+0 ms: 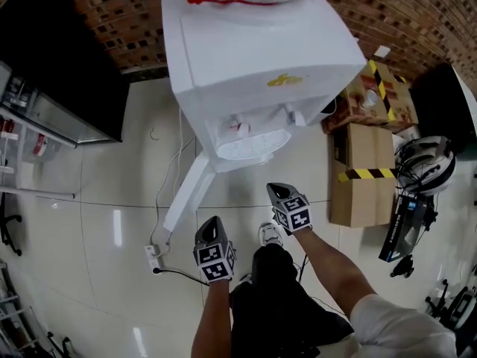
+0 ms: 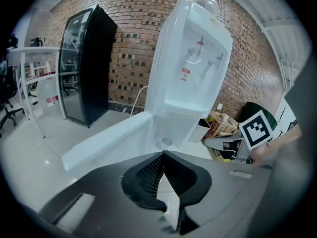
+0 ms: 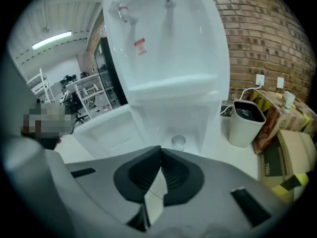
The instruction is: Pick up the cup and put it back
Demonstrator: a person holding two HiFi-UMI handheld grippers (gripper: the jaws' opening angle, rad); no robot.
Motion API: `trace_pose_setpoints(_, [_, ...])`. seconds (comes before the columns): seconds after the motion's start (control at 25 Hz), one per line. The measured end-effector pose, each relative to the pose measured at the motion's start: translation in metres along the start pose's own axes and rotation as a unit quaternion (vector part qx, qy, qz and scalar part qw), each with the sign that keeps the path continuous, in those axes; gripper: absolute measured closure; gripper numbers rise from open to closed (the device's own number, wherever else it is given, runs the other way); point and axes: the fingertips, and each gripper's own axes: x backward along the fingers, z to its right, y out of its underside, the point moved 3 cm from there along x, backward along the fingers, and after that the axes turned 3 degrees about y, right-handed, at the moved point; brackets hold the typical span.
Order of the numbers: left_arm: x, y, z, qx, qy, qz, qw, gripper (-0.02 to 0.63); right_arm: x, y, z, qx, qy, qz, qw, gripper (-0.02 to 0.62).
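Note:
A small clear cup stands on the floor of the white water dispenser's open lower compartment, also seen as the cup in the right gripper view. In the head view the dispenser's body hides it. My left gripper is held above the floor in front of the dispenser, its jaws shut and empty, tips touching. My right gripper is a little farther forward and to the right, also shut with nothing between its pads. Both grippers point down toward the compartment, well short of the cup.
The dispenser's lower door lies swung open to the left. A white bin and cardboard boxes stand to the right, with a helmet beyond. A black cabinet is at the left. A power strip and cable lie on the tiles.

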Motion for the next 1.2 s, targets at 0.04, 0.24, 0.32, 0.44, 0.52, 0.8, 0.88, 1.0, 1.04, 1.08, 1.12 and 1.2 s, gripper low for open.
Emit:
trace_pose_setpoints(0.04, [0.018, -0.008, 0.007, 0.004, -0.002, -0.005, 1.0000, 0.603, 0.023, -0.011, -0.006, -0.001, -0.002, -0.001, 1.000, 0.578])
trace_pose_setpoints(0.24, [0.117, -0.055, 0.056, 0.006, 0.017, -0.016, 0.9997, 0.603, 0.132, -0.067, -0.035, 0.001, -0.006, -0.004, 1.000, 0.581])
trace_pose_setpoints(0.32, [0.155, -0.076, 0.079, 0.004, 0.033, -0.016, 0.9993, 0.603, 0.175, -0.091, -0.047, 0.001, -0.010, 0.005, 1.000, 0.583])
trace_pose_setpoints(0.44, [0.202, -0.109, 0.107, 0.008, 0.051, -0.008, 0.9986, 0.603, 0.235, -0.130, -0.064, 0.003, -0.022, 0.030, 0.999, 0.585])
trace_pose_setpoints(0.52, [0.231, -0.126, 0.122, 0.002, 0.065, 0.000, 0.9979, 0.602, 0.272, -0.151, -0.078, 0.000, -0.032, 0.051, 0.998, 0.586])
trace_pose_setpoints(0.8, [0.310, -0.171, 0.160, 0.011, 0.087, 0.027, 0.9958, 0.603, 0.384, -0.187, -0.112, -0.045, -0.077, 0.105, 0.990, 0.590])
trace_pose_setpoints(0.88, [0.328, -0.180, 0.173, 0.014, 0.092, 0.037, 0.9949, 0.603, 0.410, -0.186, -0.116, -0.058, -0.081, 0.110, 0.989, 0.591])
trace_pose_setpoints(1.0, [0.350, -0.189, 0.194, 0.011, 0.101, 0.052, 0.9935, 0.603, 0.440, -0.174, -0.117, -0.062, -0.073, 0.093, 0.991, 0.593])
trace_pose_setpoints(1.04, [0.357, -0.190, 0.201, 0.010, 0.102, 0.054, 0.9933, 0.603, 0.450, -0.169, -0.117, -0.061, -0.069, 0.085, 0.992, 0.594])
trace_pose_setpoints(1.08, [0.365, -0.190, 0.209, 0.009, 0.102, 0.056, 0.9931, 0.603, 0.462, -0.164, -0.117, -0.059, -0.064, 0.077, 0.993, 0.595])
trace_pose_setpoints(1.12, [0.373, -0.188, 0.217, 0.007, 0.102, 0.059, 0.9931, 0.603, 0.475, -0.158, -0.117, -0.057, -0.061, 0.069, 0.994, 0.595])
trace_pose_setpoints(1.2, [0.388, -0.183, 0.233, 0.002, 0.097, 0.063, 0.9933, 0.603, 0.504, -0.149, -0.114, -0.053, -0.058, 0.059, 0.995, 0.595])
